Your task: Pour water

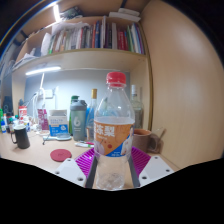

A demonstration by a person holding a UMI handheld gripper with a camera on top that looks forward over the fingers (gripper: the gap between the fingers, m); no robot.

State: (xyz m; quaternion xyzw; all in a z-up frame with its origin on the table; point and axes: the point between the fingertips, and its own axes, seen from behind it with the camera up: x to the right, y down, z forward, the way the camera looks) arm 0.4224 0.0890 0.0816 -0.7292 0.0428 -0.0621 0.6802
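The gripper (113,165) is closed around a clear bottle (113,135) with a red cap (116,78), its purple pads (85,158) pressing either side of the lower body. The bottle stands upright, raised above a pale desk (40,155). Beyond it are other bottles (78,118), a dark mug (21,137), and a shelf (90,55) of books (95,37) overhead.
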